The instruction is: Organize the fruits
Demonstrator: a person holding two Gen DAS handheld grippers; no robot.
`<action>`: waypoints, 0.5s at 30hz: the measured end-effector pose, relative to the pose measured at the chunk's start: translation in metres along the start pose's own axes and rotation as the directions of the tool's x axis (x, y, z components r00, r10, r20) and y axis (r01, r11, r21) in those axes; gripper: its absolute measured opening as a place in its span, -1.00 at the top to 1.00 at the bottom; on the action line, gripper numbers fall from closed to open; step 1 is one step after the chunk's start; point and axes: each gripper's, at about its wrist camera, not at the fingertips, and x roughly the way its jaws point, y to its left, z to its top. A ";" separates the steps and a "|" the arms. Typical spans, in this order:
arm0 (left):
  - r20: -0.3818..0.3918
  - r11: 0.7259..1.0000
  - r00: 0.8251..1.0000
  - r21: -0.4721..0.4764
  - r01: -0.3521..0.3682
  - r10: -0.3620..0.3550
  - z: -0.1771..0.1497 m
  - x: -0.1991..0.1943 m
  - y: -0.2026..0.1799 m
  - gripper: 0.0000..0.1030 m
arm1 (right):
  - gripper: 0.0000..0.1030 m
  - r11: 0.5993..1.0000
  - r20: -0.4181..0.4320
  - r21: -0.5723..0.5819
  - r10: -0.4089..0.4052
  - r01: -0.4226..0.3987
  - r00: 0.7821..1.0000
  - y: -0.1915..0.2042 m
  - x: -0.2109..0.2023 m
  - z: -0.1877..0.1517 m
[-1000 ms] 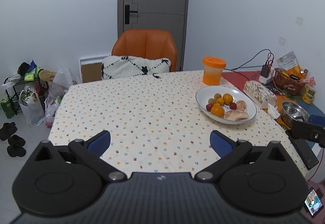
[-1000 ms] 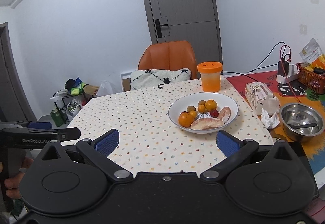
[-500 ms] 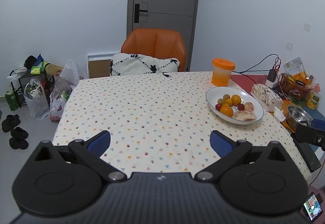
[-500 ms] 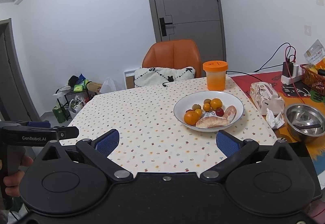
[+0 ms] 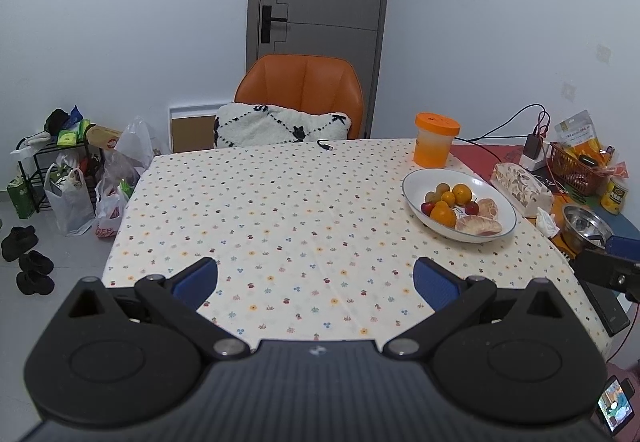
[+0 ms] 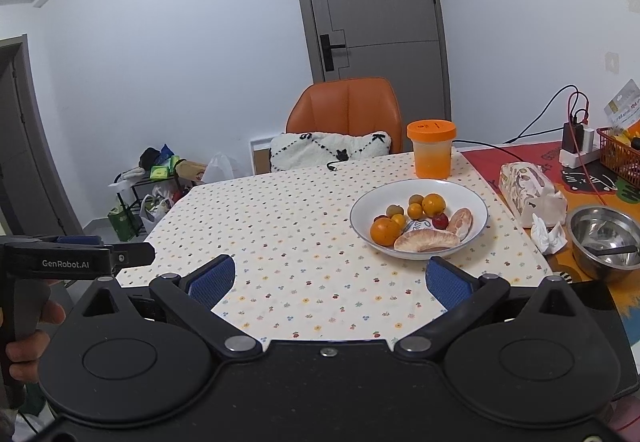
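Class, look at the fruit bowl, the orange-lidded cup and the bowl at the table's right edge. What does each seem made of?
White bowl: probably glazed ceramic; glossy, with a thin dark rim line. Orange-lidded cup: likely plastic; translucent wall, matte opaque lid. Metal bowl: apparently stainless steel; grey, mirror-like reflections inside.

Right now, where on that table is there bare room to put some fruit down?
The dotted tablecloth lies bare from the near edge to the orange chair, left of the white fruit plate. It is crowded on the right: the orange-lidded cup, tissue box and steel bowl hem the plate in.
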 end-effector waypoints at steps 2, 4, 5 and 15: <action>0.003 1.000 1.000 -0.001 -0.002 0.002 0.000 -0.001 0.000 -1.00 | -1.00 1.000 -0.002 -0.005 0.003 -0.003 1.000 0.001 0.000 -0.001; 0.004 1.000 1.000 -0.006 -0.004 0.004 0.000 0.001 0.001 -1.00 | -1.00 1.000 -0.007 -0.004 0.006 -0.006 1.000 0.001 0.000 -0.002; 0.003 1.000 1.000 -0.009 -0.005 0.005 0.000 0.001 0.002 -1.00 | -1.00 1.000 -0.007 -0.003 0.008 -0.008 1.000 0.002 0.001 -0.002; -0.001 1.000 1.000 -0.004 -0.008 0.008 -0.001 0.004 0.004 -1.00 | -1.00 1.000 -0.010 -0.007 0.019 -0.019 1.000 0.006 0.003 -0.002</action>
